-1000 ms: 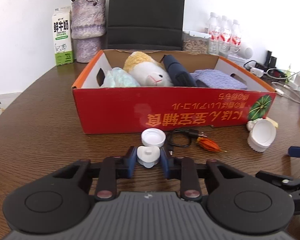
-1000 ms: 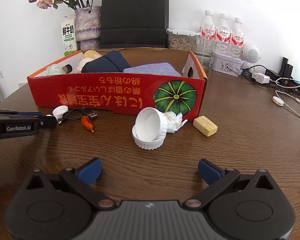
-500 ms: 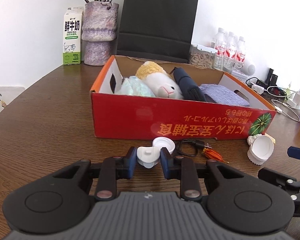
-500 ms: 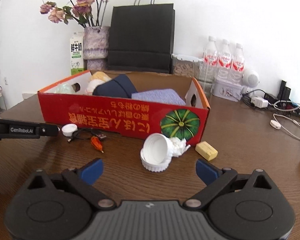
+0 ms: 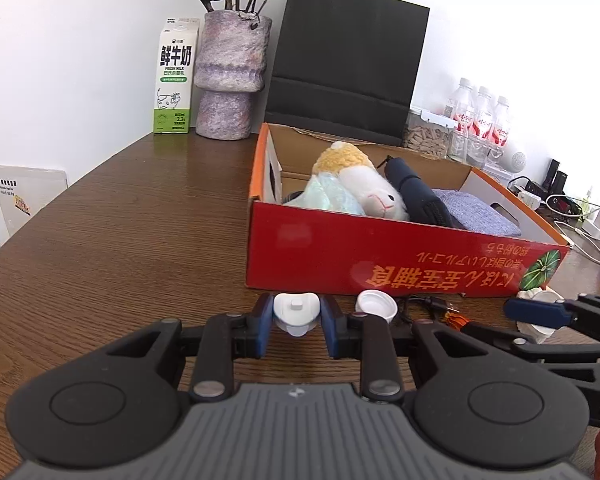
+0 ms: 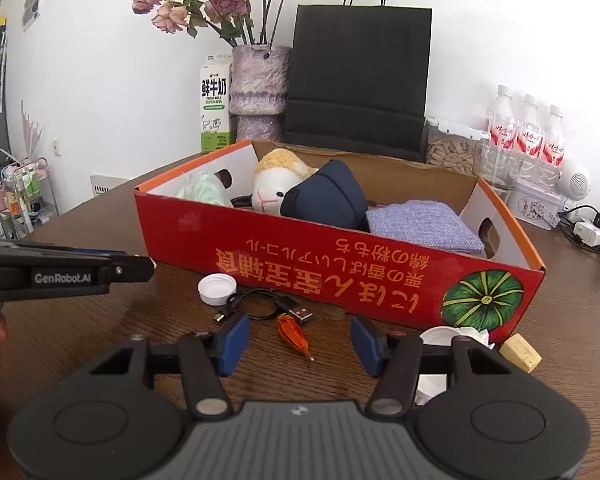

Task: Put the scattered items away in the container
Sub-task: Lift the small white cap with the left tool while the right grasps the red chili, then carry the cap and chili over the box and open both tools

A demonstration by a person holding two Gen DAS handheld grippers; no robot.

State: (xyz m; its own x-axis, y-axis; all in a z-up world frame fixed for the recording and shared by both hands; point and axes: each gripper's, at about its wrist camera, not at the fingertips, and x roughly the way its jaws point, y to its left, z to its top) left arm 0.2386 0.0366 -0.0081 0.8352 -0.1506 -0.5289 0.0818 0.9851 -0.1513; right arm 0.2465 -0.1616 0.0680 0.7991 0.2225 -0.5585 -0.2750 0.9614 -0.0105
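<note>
The right gripper (image 6: 296, 340) now has its jaws closing, narrower than 1 second ago, with nothing pressed between them. Its view has shifted left: the orange dried flower (image 6: 293, 334) now lies ahead between the fingers, and the large white lid (image 6: 440, 336) sits behind the right finger. In the left wrist view, the red box (image 5: 380, 256) has shifted right.

The left gripper (image 5: 296, 330) pinches a small white plastic cap (image 5: 296, 312) above the brown wooden table (image 5: 120, 240), just before the red cardboard box (image 5: 340, 256) holding a woolly toy sheep (image 5: 364, 188).
</note>
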